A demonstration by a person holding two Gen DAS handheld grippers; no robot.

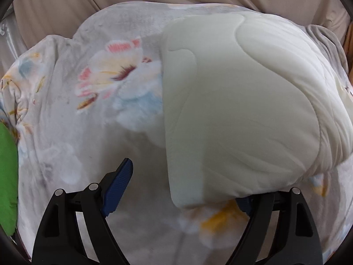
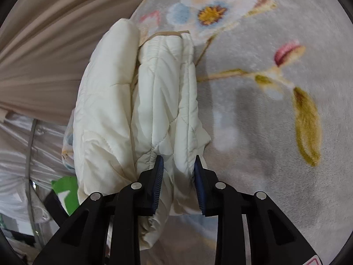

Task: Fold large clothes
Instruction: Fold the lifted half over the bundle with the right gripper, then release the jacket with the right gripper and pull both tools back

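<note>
L wrist view: cream quilted garment [image 1: 242, 110], folded into a thick bundle, lies on a grey floral blanket [image 1: 88, 114] and fills the centre-right of the picture. Left gripper [image 1: 185, 190] sits at the near edge of the bundle w/ jaws wide apart; left blue pad [image 1: 121, 183] is clear of the fabric, on the blanket side. The right pad is mostly hidden under the bundle's near corner, so can't tell if it touches. Nothing is pinched. Green item [image 1: 7, 176] at far left edge, beige curtain-like fabric [image 1: 66, 2] behind.

R wrist view: same garment [image 2: 158, 101] seen end-on, in puffy stacked folds, w/ a thin tan cord [image 2: 169, 34] at its far end. Right gripper [image 2: 179, 187] has jaws narrowed on a fold of the quilted fabric; both blue pads press on it from either side, so it's gripping the garment. Blanket [image 2: 275, 132] w/ flower print spreads to the right; beige fabric [image 2: 44, 55] and clear plastic sheeting [image 2: 15, 154] to the left.
</note>
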